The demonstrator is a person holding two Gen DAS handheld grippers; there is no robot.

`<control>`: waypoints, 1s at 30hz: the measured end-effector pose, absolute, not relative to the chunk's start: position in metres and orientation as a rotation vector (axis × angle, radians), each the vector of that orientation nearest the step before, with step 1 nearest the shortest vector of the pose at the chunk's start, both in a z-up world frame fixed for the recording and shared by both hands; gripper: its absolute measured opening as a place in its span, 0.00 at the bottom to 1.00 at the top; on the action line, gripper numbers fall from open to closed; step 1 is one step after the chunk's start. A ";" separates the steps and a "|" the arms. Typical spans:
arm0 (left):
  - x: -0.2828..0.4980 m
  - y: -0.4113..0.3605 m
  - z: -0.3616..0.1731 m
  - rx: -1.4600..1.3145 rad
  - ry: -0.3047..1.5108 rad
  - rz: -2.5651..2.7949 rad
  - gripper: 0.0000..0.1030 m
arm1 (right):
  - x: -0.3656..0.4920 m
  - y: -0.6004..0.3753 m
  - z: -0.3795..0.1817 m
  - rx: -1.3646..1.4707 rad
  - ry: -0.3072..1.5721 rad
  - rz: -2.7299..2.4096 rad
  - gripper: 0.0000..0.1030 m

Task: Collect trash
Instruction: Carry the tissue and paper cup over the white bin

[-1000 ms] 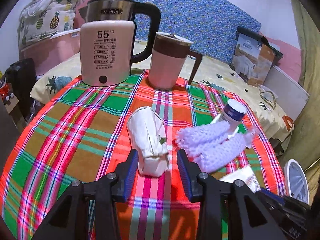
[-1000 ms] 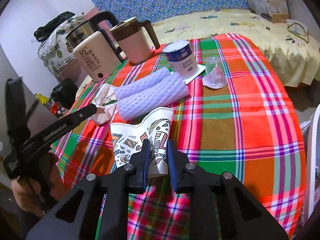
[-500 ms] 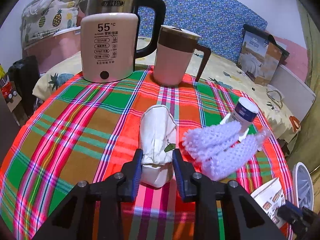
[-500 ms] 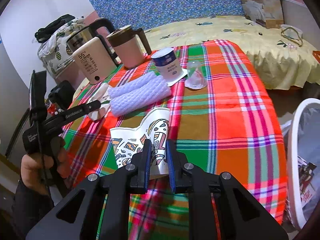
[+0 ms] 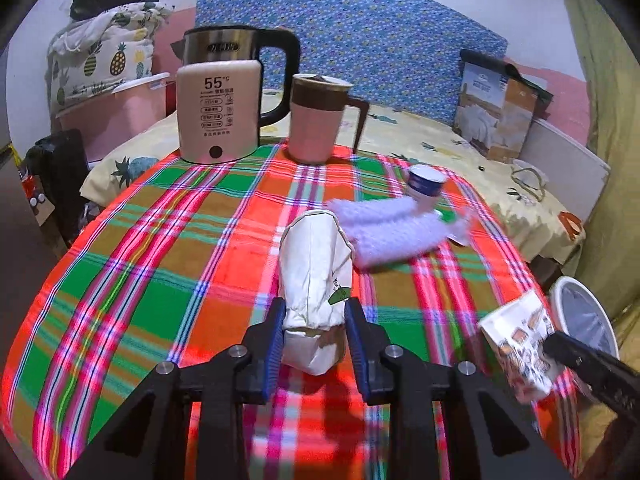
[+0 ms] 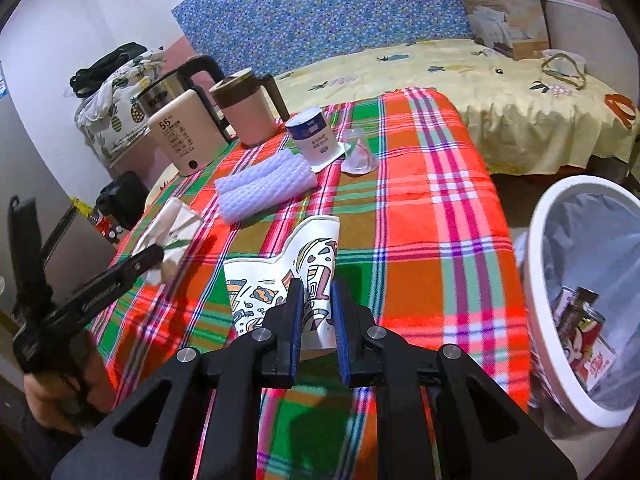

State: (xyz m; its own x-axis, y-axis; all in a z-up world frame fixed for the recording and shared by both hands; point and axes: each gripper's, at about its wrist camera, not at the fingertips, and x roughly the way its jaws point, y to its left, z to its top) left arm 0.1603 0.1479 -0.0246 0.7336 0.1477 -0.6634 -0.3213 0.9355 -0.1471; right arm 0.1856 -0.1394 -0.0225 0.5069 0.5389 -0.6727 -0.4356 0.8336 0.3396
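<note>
— Both hands are loaded, look. The left gripper [image 5: 314, 334] is pinched on that crumpled white paper bag [image 5: 316, 276], and the right gripper [image 6: 316, 320] is squeezed tight on the flattened patterned paper cup [image 6: 288, 272]

— And the bin?

— The white-rimmed trash bin [image 6: 536, 280] is on the floor off the table's right edge, with some packets already in it. The purple foam netting [image 6: 264, 184], the small blue-and-white tub [image 6: 314, 138] and the clear plastic cup [image 6: 358, 152] are on the plaid tablecloth [image 6: 420, 208], waiting

— What worries you?

— The bag. It's held only at its bottom end, so the long top may droop and slip out on the way. The cup is thin card caught by a corner; a quick swing could tear it or drop it short of the rim

— And the kettle [image 5: 218, 114]?

— Well apart, near the mug [image 5: 318, 118]; no danger there
</note>
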 end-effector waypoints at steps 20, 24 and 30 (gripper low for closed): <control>0.124 0.063 -0.011 -0.192 0.716 0.094 0.29 | 0.164 -0.195 -0.014 0.194 0.802 0.497 0.16; 0.127 0.044 -0.005 -0.169 0.712 0.063 0.29 | 0.162 -0.210 -0.012 0.211 0.788 0.464 0.16; 0.134 0.015 0.003 -0.132 0.705 0.010 0.29 | 0.160 -0.231 -0.010 0.236 0.768 0.415 0.16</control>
State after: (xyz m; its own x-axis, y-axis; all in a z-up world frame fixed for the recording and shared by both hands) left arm 0.1342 0.0148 0.0028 0.7622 -0.0352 -0.6464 -0.0538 0.9916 -0.1174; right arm 0.1599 -0.2307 -0.0101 0.6439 0.4453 -0.6221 -0.2761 0.8936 0.3539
